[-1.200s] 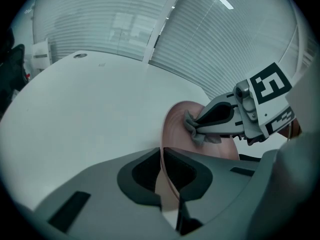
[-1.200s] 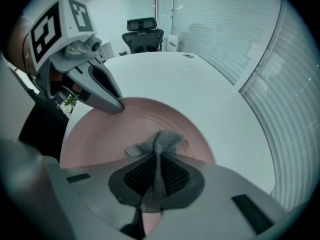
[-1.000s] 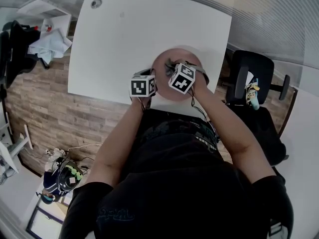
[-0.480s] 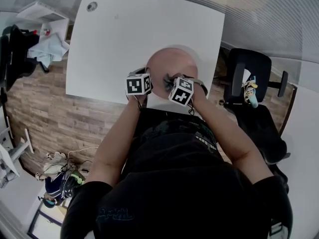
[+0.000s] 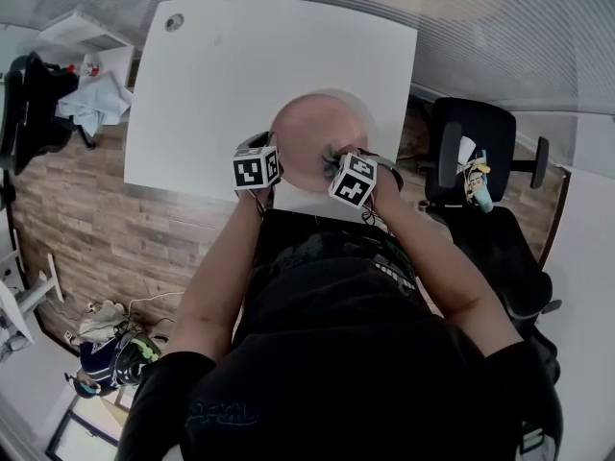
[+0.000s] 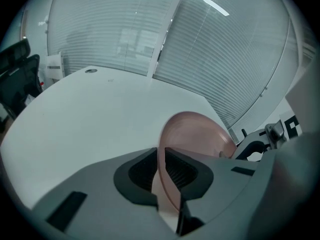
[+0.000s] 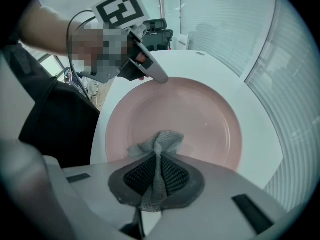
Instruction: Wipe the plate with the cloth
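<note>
A: So, what has just changed?

B: The left hand-held gripper [image 6: 162, 156] has just been easing its jaws a little, yet they pinch the rim of the plate [image 7: 200, 119] on the desk [image 5: 269, 65].

A: And against a second ago?

B: The right hand-held gripper [image 7: 159, 156], clamped on the cloth [image 7: 162, 141], has slid toward the plate's near edge. Wiping looks under way.
</note>
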Available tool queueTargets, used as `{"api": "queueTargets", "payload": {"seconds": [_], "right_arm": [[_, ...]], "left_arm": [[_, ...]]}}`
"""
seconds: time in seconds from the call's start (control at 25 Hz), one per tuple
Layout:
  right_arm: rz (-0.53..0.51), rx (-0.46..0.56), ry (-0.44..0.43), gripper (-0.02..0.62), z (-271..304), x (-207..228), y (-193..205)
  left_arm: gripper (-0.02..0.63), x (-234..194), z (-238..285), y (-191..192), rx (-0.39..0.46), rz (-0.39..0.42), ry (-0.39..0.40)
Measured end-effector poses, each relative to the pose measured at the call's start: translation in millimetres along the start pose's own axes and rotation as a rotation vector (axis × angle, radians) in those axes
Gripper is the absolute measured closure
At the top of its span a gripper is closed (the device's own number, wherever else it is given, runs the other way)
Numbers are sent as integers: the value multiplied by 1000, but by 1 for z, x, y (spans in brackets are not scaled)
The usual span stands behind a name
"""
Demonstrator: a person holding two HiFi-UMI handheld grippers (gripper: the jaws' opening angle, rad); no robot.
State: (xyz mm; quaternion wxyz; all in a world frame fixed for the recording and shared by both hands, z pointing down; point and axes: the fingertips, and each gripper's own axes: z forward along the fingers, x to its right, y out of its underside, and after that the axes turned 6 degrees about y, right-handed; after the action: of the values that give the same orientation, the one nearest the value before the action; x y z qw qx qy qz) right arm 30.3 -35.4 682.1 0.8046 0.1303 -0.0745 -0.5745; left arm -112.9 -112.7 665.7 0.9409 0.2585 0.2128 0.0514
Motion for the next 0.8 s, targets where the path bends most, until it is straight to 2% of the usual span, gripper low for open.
{"api": "queueTargets", "payload": {"seconds": [0.32,0.52,0.8], "right_arm": [[42,126,72,552,-34,11,-8],[49,237,118,552,-64,14,-23],[149,392,134,552,-114,15,-26]], "left_arm": [[534,15,-28,-2,77,-19,-22],[531,31,-55,-8,135,8,-50],[531,74,-94,-12,220,32,-57]]}}
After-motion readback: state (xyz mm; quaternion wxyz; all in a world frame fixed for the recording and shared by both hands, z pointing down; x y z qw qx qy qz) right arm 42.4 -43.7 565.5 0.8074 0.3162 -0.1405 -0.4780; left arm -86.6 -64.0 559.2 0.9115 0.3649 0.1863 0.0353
